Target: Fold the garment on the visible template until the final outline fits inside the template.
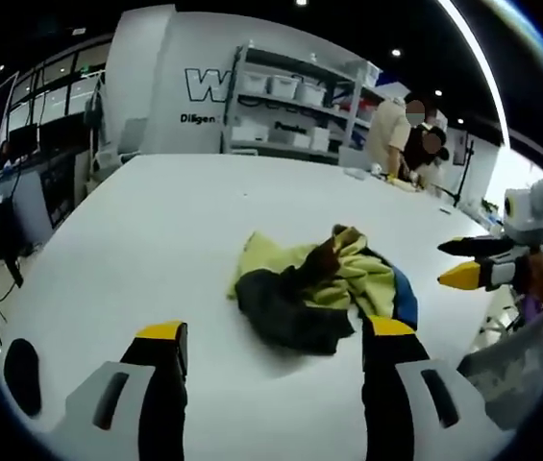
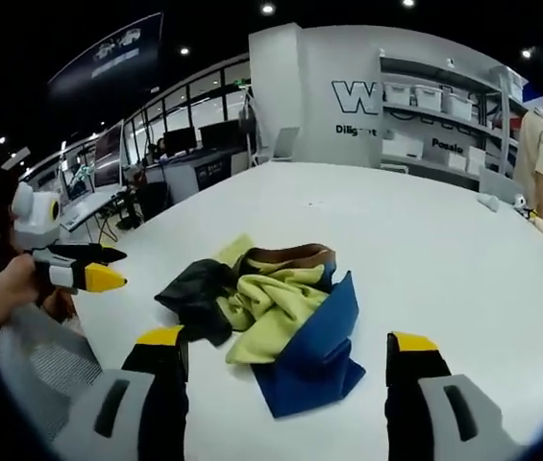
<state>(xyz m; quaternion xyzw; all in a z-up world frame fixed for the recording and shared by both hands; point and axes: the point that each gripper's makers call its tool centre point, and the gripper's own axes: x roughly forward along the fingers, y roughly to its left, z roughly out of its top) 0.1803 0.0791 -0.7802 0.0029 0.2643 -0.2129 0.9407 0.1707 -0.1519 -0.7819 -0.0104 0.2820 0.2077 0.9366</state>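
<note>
1. Jaws of the left gripper (image 1: 271,351) stand apart, yellow-tipped, with nothing between them; they hover over the near edge of the white tabletop (image 1: 156,230), short of the garment.
2. Jaws of the right gripper (image 2: 285,360) also stand apart and hold nothing. In the right gripper view the blue corner of the cloth lies in the gap between them, but whether either jaw touches it I cannot tell.
3. Seen from the side in the left gripper view, the right gripper (image 1: 473,261) shows its two tips slightly parted, off to the right of the heap. The left gripper (image 2: 93,267) likewise enters the right gripper view from the left, held by a hand (image 2: 7,288).
4. Garment (image 1: 319,288) lies crumpled in one heap near the middle of the tabletop: yellow-green, black, brown and blue panels bunched together (image 2: 271,307).
5. Step in hand, as I judge it: the very start. Nothing is spread flat yet, so no fold has begun.
6. Next move likely calls for finding two free edges or corners, pinching one with each gripper, and drawing the cloth out flat before any fold.
7. Hard to make out: no template outline can be picked out on the white surface. The kind of garment, its sleeves and hem are lost in the bunching.
8. Far side: shelving with bins (image 1: 290,106) against a lettered wall, and people standing at the tabletop's far right corner.
</note>
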